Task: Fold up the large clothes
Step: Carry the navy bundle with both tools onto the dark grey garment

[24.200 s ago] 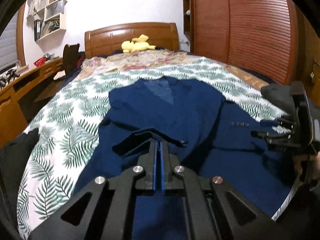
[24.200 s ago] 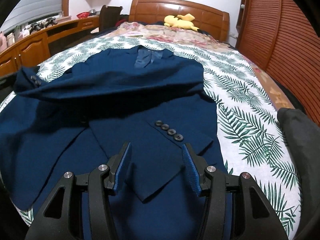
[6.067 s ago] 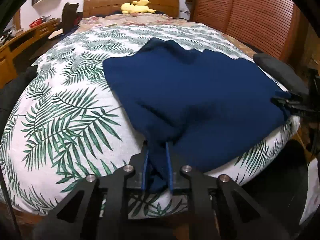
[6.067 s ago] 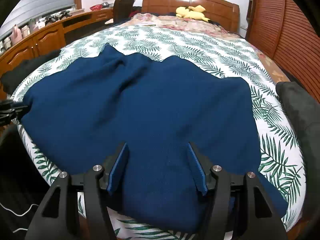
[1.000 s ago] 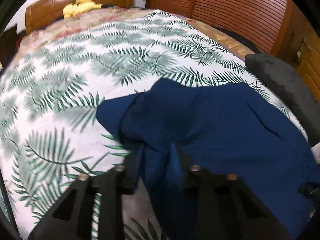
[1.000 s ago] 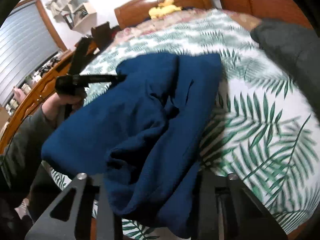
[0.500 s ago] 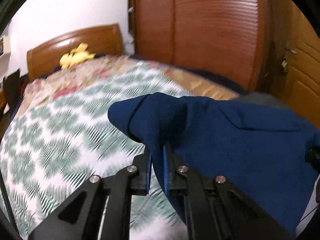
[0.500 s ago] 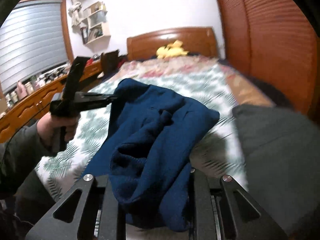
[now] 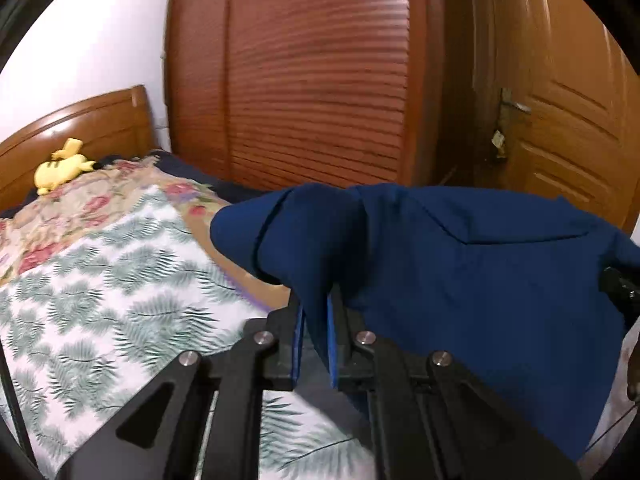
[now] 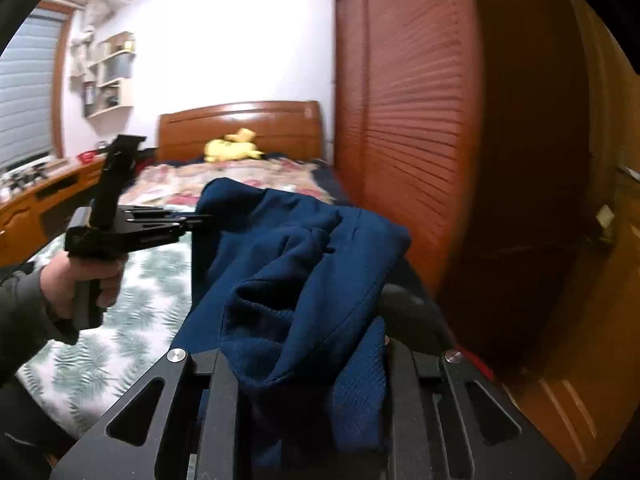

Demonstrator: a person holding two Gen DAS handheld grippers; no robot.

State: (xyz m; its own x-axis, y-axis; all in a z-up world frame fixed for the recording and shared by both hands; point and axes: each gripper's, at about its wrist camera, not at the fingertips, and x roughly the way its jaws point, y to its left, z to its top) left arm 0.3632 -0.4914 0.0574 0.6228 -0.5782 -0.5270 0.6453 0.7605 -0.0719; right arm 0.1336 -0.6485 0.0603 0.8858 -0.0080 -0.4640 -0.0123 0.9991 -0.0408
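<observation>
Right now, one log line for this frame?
left hand-held gripper: shut on navy jacket | right hand-held gripper: shut on navy jacket | jacket: bunched, held above bed

Wooden bed (image 9: 76,128), fern-print cover (image 9: 100,292) over its near part, floral quilt (image 9: 80,208) toward headboard, yellow plush toy (image 9: 60,170) at head end.

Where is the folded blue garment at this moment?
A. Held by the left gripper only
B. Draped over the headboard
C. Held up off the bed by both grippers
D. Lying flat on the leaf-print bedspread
C: the blue garment hangs between the left gripper and right gripper, each shut on its cloth, above the bedspread.
</observation>
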